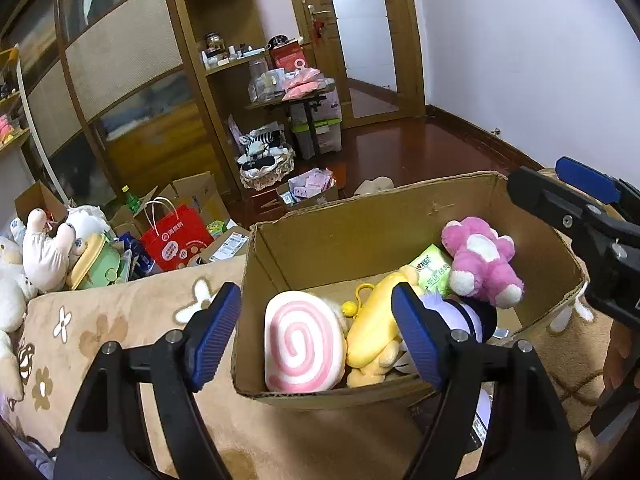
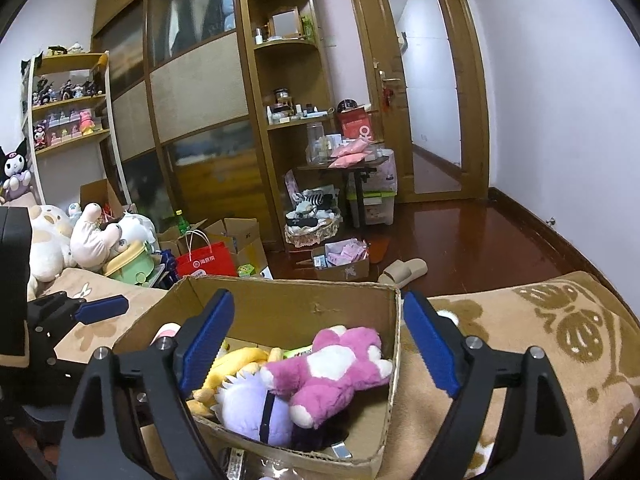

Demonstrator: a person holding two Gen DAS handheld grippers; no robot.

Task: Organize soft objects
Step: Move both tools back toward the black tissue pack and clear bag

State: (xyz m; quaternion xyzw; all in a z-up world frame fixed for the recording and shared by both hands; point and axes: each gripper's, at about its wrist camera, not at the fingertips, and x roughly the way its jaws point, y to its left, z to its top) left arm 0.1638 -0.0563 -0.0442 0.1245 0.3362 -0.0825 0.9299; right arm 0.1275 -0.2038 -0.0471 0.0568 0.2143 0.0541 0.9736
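An open cardboard box [image 1: 360,216] [image 2: 296,308] stands on the beige flowered blanket. In it lie a pink swirl cushion [image 1: 304,344], a yellow plush [image 1: 376,320] [image 2: 236,360], a purple plush [image 1: 460,312] [image 2: 248,404], a green packet [image 1: 434,268] and a pink-and-white plush bear [image 1: 480,260] [image 2: 340,368] on top. My left gripper [image 1: 316,328] is open and empty over the box's near left part. My right gripper [image 2: 320,340] is open and empty above the pink bear; it also shows at the right edge of the left wrist view [image 1: 580,200].
More plush toys [image 1: 44,248] [image 2: 92,240] and a green toy pot [image 2: 132,268] lie at the blanket's left end. On the floor stand a red paper bag [image 1: 176,240], open cartons, a lace basket [image 2: 312,228], a small box [image 2: 344,260] and a slipper [image 2: 404,272].
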